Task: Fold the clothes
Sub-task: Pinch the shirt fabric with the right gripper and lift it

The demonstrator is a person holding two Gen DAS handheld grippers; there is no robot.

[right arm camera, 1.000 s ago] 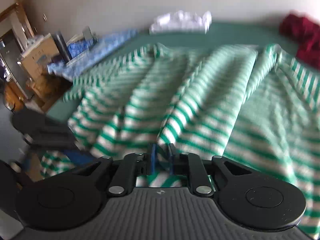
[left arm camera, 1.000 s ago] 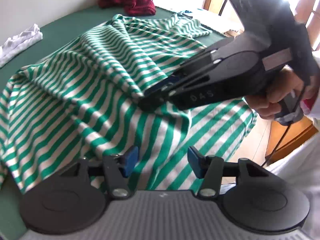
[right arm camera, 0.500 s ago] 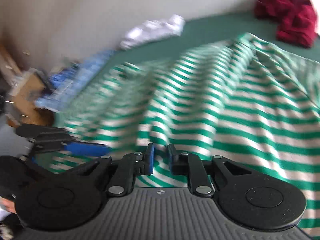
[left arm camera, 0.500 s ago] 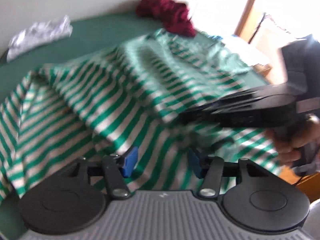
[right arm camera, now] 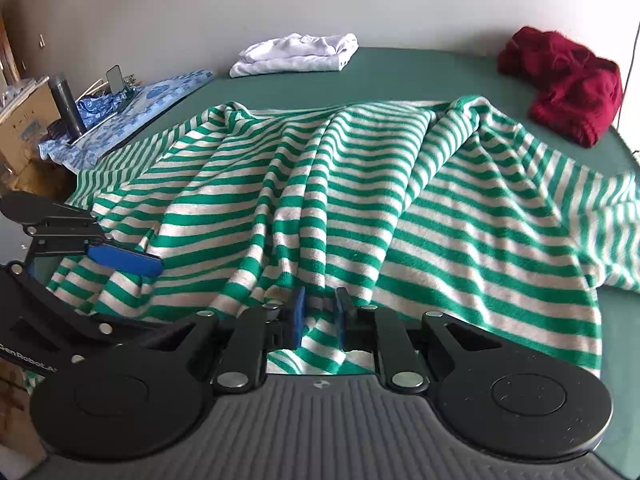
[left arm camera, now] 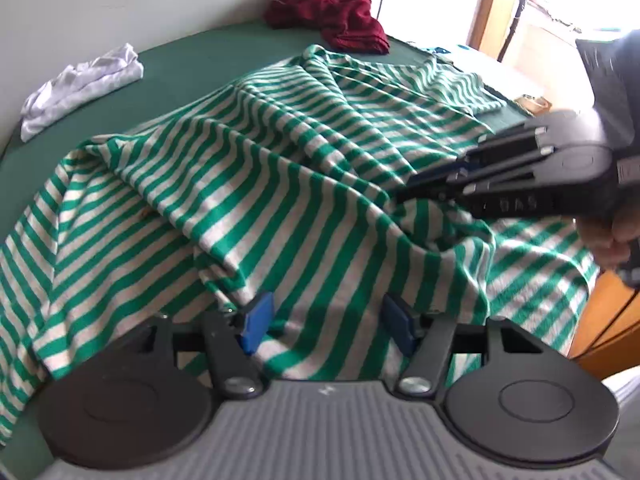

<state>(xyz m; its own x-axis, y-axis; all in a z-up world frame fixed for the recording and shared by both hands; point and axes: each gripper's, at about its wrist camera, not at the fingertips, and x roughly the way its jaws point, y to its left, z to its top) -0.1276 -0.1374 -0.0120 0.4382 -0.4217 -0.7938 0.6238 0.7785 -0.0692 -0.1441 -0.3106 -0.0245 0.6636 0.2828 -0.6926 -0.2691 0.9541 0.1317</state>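
Fingers of right gripper (right arm camera: 319,317) pinched on near hem of striped shirt (right arm camera: 360,208); left gripper (left arm camera: 327,323) fingers apart, cloth between them, not clamped. Shirt lies rumpled, spread over green table (right arm camera: 420,76), near edge lifted. Step, by judgement: arranging hem for fold. Next move needs left gripper clamping hem too. Readable: "GenRobot" on left gripper; "DAS" on right gripper.

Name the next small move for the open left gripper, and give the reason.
Probably close the left gripper on the striped shirt. Its jaws stand open around a fabric edge, while the right gripper is already shut on a fold, so the shirt is held at one point only.
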